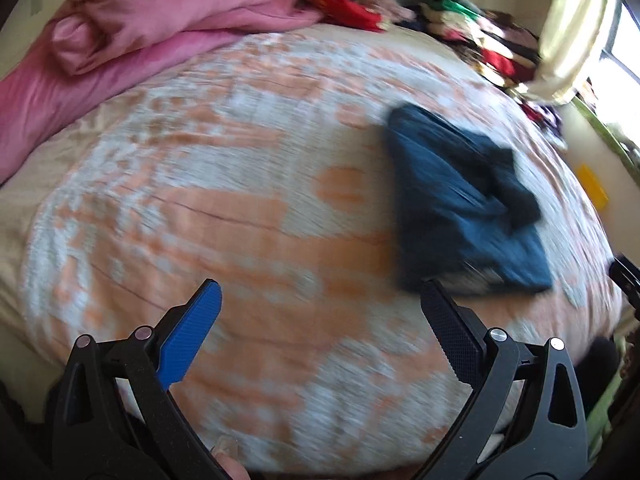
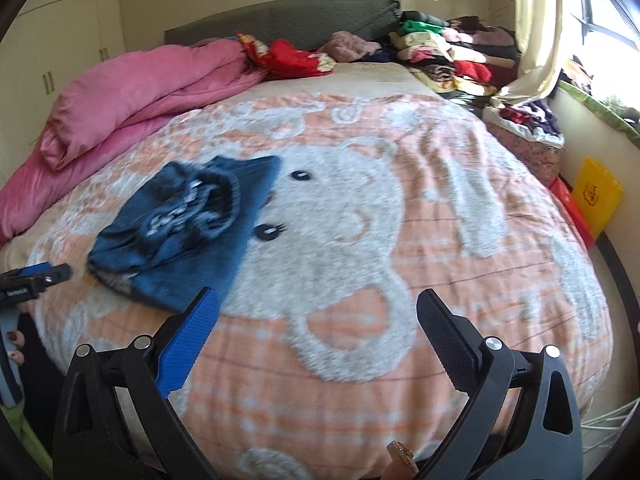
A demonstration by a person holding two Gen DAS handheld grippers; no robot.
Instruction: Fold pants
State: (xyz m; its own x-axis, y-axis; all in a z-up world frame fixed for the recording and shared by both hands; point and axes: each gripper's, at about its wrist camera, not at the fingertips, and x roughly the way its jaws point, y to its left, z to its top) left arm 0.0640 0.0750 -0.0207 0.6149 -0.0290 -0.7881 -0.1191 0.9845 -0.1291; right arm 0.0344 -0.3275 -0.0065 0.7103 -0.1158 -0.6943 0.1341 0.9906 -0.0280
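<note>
The left gripper hangs above the bed's near edge with its jaws spread wide, nothing between them. The right gripper is likewise wide apart and empty over the near edge. A fingertip shows at the right view's left border.

Black left gripper: one blue finger, one black, silver rivets, seemingly textured pads.
</note>
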